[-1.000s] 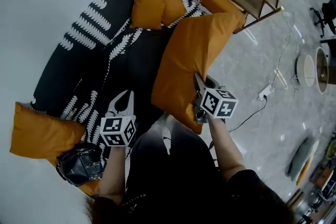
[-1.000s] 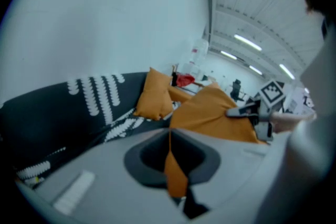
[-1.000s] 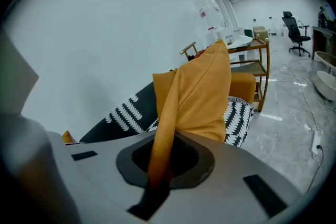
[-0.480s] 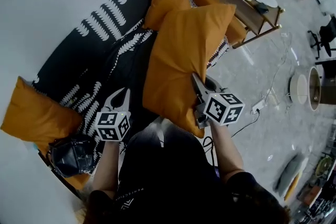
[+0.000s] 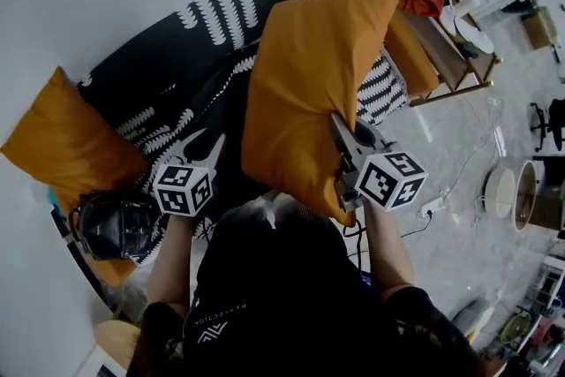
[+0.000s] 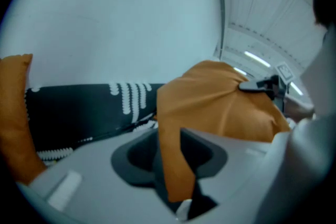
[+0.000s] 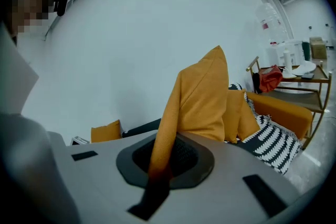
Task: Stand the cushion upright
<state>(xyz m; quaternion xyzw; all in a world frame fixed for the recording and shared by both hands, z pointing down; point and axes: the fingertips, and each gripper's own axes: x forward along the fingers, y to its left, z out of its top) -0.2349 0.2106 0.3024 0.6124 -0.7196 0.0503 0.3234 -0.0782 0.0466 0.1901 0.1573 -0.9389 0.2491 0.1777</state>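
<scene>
A large orange cushion hangs lifted over the black-and-white patterned sofa, long side up. My right gripper is shut on its lower right edge; in the right gripper view the fabric rises from between the jaws of that gripper. My left gripper sits just left of the cushion's lower left corner. Its jaws have just been opening. In the left gripper view the cushion's edge shows in the gap of the left gripper, with no pad pressing on it.
A second orange cushion leans at the sofa's left end, above a black bag. More orange cushions lie behind at the right. A wooden side table stands right of the sofa. A cable and plug lie on the floor.
The held cushion has risen and now stands more upright against the sofa back, carried by the right gripper. The left gripper has moved along beside it and its fingers have spread.
</scene>
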